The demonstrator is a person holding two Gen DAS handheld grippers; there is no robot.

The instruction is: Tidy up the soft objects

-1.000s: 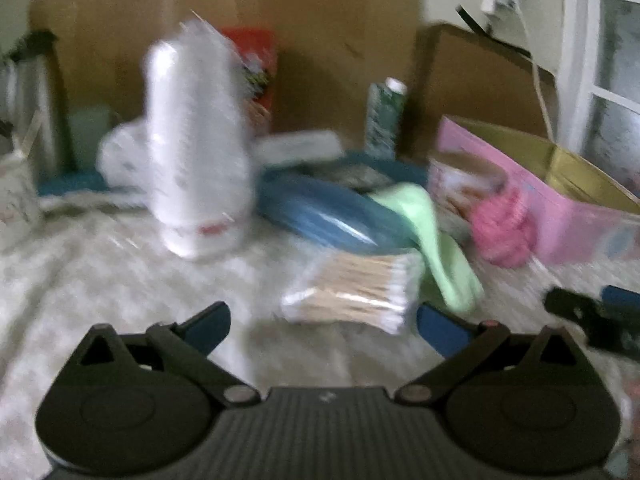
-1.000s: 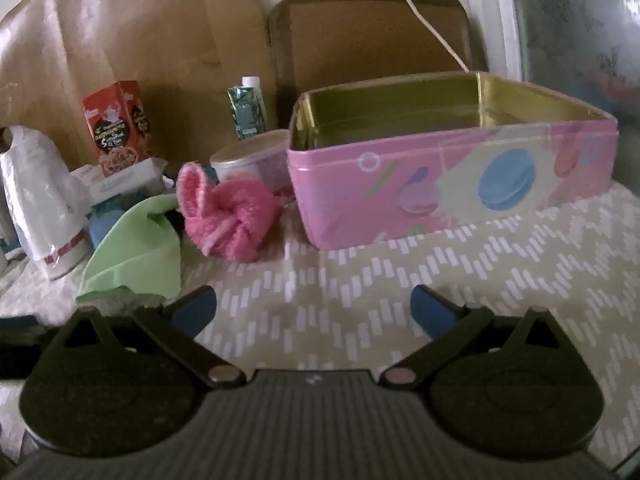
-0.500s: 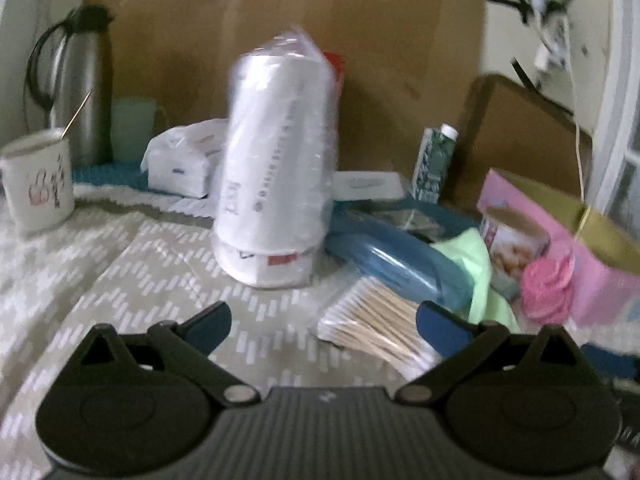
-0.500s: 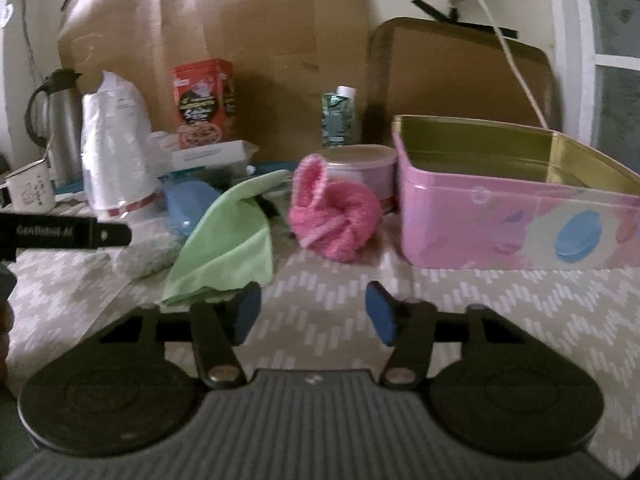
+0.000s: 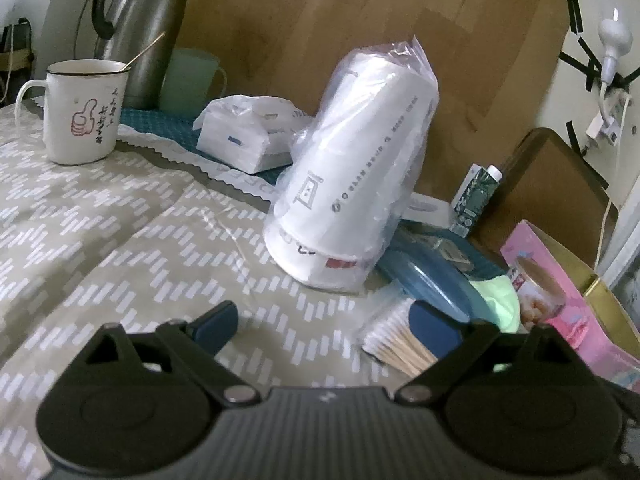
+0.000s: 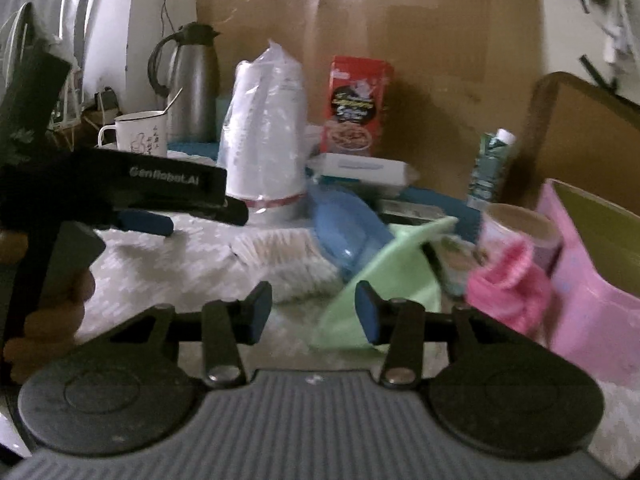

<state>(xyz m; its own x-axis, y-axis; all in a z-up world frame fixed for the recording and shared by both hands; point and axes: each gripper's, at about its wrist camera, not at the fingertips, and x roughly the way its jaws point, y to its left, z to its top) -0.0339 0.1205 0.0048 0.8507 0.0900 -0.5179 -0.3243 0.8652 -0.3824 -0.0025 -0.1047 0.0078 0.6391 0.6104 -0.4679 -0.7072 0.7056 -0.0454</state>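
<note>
Facing the pink tin (image 6: 592, 280), its top open to take soft things, I found the green cloth (image 6: 384, 276) heaped left of it, pink fluffy piece (image 6: 508, 288) against its wall; my right gripper (image 6: 312, 312) half-open, left gripper (image 5: 320, 322) wide apart, both empty.

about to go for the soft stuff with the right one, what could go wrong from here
1. The green cloth lies against the blue lid and the cotton swabs, so a pull on it may drag them along.
2. The pink fuzzy item sits tight between a paper tub and the pink tin, leaving little room for the right gripper, whose fingers are only partly open.
</note>
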